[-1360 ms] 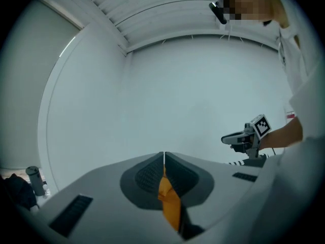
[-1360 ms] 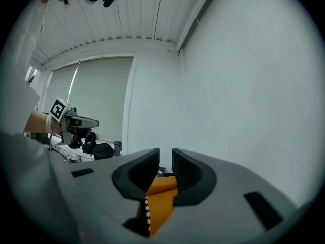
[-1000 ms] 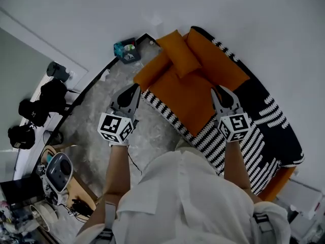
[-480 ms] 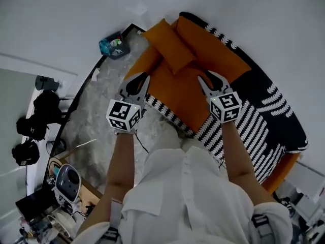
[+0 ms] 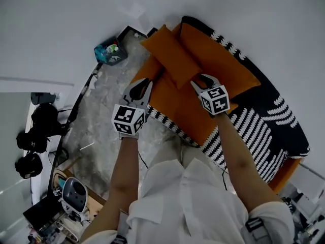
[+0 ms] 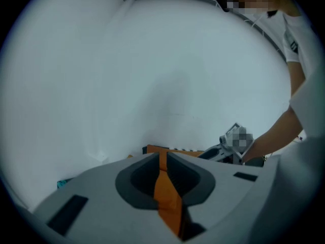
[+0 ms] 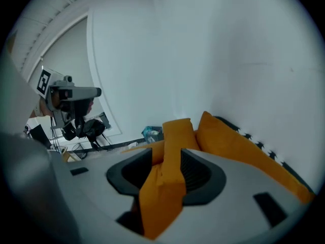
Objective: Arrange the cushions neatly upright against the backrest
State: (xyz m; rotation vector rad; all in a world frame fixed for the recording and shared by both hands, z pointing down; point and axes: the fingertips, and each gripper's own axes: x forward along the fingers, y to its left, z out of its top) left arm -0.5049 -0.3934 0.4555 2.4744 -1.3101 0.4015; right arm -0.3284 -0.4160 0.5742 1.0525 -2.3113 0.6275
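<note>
Tool on the right (image 5: pixel 200 80) is opening, orange cushion (image 5: pixel 170 55) between its jaws; left tool (image 5: pixel 144 83) is nearly closed.

in the head view, the person's white shirt (image 5: pixel 188 197) covers the near edge of the orange sofa (image 5: pixel 177 100) and part of its black-and-white patterned throw (image 5: pixel 264 126). the small teal container (image 5: pixel 108 52) on the floor holds things too small to tell. mixed desk clutter (image 5: pixel 66 212) runs off the bottom left corner. the grey left gripper (image 6: pixel 161 157) blocks all but a sliver of orange. the right gripper (image 7: pixel 166 159), jaws opening, frames orange fabric; whether it lies between them or behind is unclear.
</note>
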